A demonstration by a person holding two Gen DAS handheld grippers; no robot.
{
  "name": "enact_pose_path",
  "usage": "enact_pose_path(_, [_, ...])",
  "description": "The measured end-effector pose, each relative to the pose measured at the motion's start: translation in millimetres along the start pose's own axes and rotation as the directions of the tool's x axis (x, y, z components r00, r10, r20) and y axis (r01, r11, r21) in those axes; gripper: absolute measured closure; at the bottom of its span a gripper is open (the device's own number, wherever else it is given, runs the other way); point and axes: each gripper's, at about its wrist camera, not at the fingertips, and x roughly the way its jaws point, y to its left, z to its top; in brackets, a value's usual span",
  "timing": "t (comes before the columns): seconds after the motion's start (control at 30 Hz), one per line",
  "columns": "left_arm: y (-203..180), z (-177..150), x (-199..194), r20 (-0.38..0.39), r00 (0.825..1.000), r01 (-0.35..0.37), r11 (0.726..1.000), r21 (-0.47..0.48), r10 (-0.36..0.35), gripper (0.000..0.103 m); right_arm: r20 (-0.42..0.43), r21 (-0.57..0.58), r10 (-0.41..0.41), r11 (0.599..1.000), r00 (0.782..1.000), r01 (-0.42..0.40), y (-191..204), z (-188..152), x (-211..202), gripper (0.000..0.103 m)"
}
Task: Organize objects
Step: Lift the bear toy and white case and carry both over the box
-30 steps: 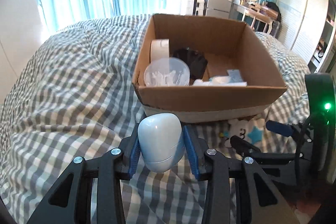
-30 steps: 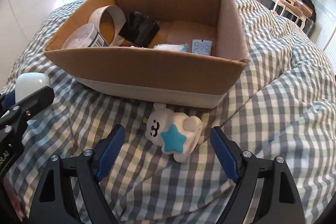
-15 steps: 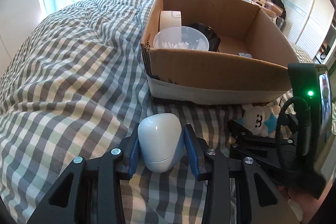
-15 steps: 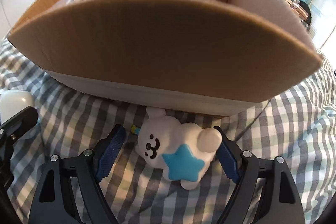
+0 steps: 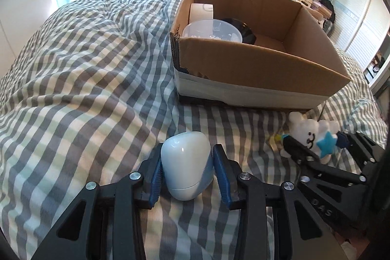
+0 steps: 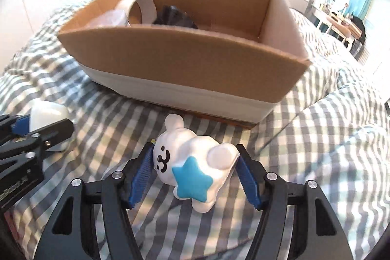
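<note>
Left hand-held gripper [image 5: 187, 172] clamped on pale-blue egg-shaped case [image 5: 185, 166]; right hand-held gripper [image 6: 195, 172], jaws just narrowed, around white bear toy [image 6: 195, 168]

Pale blue egg-shaped case [image 5: 185, 166]: smooth, glossy, seam near base, rounded end toward box, on checked duvet [image 5: 85, 89] short of box corner. White bear toy [image 6: 195, 167] with blue star on its side: lying on duvet just before box front wall. Open cardboard box [image 5: 256, 65]: holds tape roll [image 5: 201, 12], clear lidded tub [image 5: 212, 31], black item [image 5: 243, 31].
</note>
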Motion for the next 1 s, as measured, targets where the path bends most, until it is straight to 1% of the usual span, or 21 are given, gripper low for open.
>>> enact_pose_path(0.23, [-6.8, -9.2, -22.3, 0.022, 1.000, -0.005, 1.000, 0.026, 0.004, 0.065, 0.024, -0.001, 0.040, 0.999, 0.999, -0.040, 2.9, -10.9, -38.5, 0.038])
enact_pose_path(0.37, [-8.7, -16.1, -33.5, 0.031, 1.000, -0.001, 0.999, 0.037, 0.000, 0.065, 0.034, -0.016, 0.057, 0.998, 0.998, -0.056, -0.3, -17.1, -51.8, 0.038])
enact_pose_path(0.4, [-8.7, -18.3, -36.2, 0.033, 0.999, 0.000, 0.999, 0.039, -0.001, 0.065, 0.036, -0.018, 0.058, 0.998, 0.998, -0.058, -4.8, -23.5, -56.8, 0.038])
enact_pose_path(0.53, [-13.5, -21.4, -47.2, 0.047, 0.999, 0.002, 0.999, 0.043, -0.004, 0.065, 0.063, -0.025, 0.059, 0.998, 0.996, -0.058, -5.7, -30.2, -76.1, 0.038])
enact_pose_path(0.63, [-15.9, -20.9, -57.6, 0.067, 0.998, 0.003, 0.999, 0.049, -0.006, 0.065, 0.084, -0.024, 0.061, 0.998, 0.995, -0.059, -5.4, -29.1, -84.0, 0.038])
enact_pose_path(0.83, [-20.1, -4.2, -80.7, 0.125, 0.992, 0.001, 0.998, 0.060, -0.009, 0.065, 0.142, -0.037, 0.070, 0.997, 0.987, -0.066, -10.1, -22.7, -117.0, 0.038])
enact_pose_path(1.0, [-26.7, 20.1, -97.7, 0.172, 0.985, 0.009, 0.996, 0.083, -0.023, 0.065, 0.198, -0.061, 0.070, 0.996, 0.978, -0.059, -12.6, -4.3, -139.9, 0.038])
